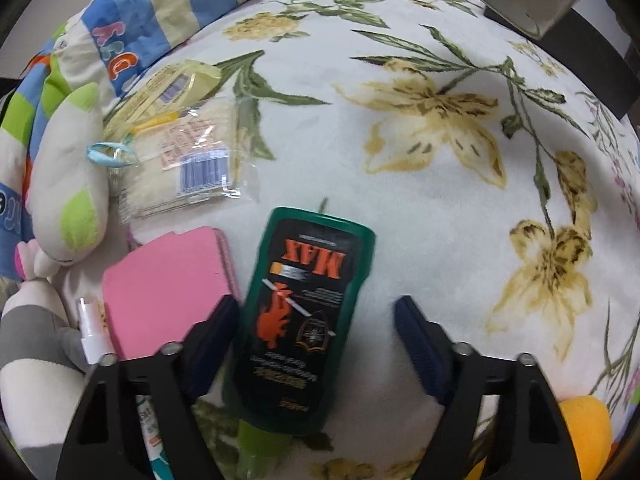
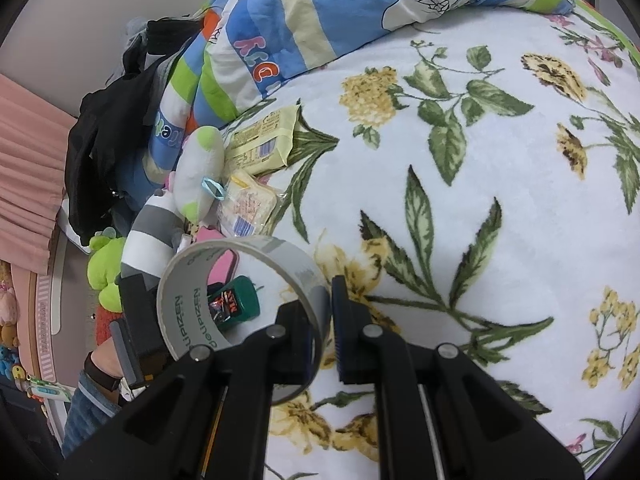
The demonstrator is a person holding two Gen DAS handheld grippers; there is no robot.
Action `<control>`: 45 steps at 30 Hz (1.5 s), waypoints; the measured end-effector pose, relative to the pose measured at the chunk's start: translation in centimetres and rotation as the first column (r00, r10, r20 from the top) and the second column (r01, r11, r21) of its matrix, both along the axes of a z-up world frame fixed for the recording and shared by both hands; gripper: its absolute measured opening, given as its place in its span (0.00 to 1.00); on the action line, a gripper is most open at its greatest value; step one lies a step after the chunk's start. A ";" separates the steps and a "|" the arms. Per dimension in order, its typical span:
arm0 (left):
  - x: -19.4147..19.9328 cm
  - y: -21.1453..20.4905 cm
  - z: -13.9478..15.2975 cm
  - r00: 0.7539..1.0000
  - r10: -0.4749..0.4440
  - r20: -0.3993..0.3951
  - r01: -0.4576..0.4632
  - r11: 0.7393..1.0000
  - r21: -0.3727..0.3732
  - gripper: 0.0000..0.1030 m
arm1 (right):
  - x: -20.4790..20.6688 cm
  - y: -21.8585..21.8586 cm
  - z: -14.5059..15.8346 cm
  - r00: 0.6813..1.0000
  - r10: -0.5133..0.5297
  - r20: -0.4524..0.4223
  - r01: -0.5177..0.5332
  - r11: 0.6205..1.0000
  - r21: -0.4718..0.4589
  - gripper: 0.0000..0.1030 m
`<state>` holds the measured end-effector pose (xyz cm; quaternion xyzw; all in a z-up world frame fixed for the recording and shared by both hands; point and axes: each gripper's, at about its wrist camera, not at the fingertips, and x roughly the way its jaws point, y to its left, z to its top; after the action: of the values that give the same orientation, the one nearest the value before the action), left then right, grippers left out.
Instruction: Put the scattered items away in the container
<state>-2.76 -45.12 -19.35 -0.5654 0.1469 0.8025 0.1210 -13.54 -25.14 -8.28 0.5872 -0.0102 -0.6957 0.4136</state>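
My left gripper is wide around the green bottle, right gripper pinching tape roll wall; bottle prob slips on soft bed.

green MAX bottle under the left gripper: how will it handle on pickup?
The green bottle looks like rigid, smooth plastic, so probably stiff but somewhat slippery. It lies flat on the soft floral blanket, so unlikely to roll. The open left gripper straddles it slightly askew; it may twist on closing.
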 end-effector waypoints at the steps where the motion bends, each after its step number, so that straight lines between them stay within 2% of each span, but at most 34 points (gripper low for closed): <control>1: -0.1 -0.3 0.2 1.000 0.010 -0.002 -0.010 1.000 0.000 0.59 | 0.0 0.1 0.0 1.000 -0.003 0.001 0.003 1.000 0.000 0.10; 3: -0.2 -0.7 0.3 1.000 0.015 0.008 -0.015 1.000 0.007 0.56 | 0.0 0.1 -0.1 1.000 -0.005 0.004 0.005 1.000 0.001 0.10; 9: 0.0 0.4 -0.2 0.999 -0.032 0.015 0.033 0.997 -0.071 0.54 | 0.2 0.0 0.2 1.000 0.003 0.003 -0.003 1.000 -0.003 0.10; 18: 0.5 0.6 -0.4 0.999 -0.031 -0.026 0.028 0.994 -0.105 0.53 | 1.2 -0.9 -0.7 0.999 0.024 0.021 -0.024 1.000 0.005 0.10; 27: 1.0 0.7 1.2 0.999 -0.030 -0.028 0.026 0.991 -0.129 0.50 | 1.1 -0.7 0.4 1.000 0.019 0.011 -0.019 1.000 -0.013 0.10; 36: 1.0 1.6 3.5 0.997 -0.034 -0.067 0.025 0.991 -0.130 0.49 | 1.3 -0.1 0.8 1.000 0.016 0.016 -0.015 0.999 -0.028 0.10; 45: 1.4 2.4 6.1 0.994 -0.038 -0.098 0.026 0.991 -0.128 0.48 | 0.8 1.6 2.8 1.000 -0.004 0.004 0.004 0.999 -0.054 0.10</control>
<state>-1.33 -42.72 -13.29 -0.5283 0.2126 0.8170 0.0902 -12.78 -23.56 -5.46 0.5770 -0.0309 -0.6950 0.4279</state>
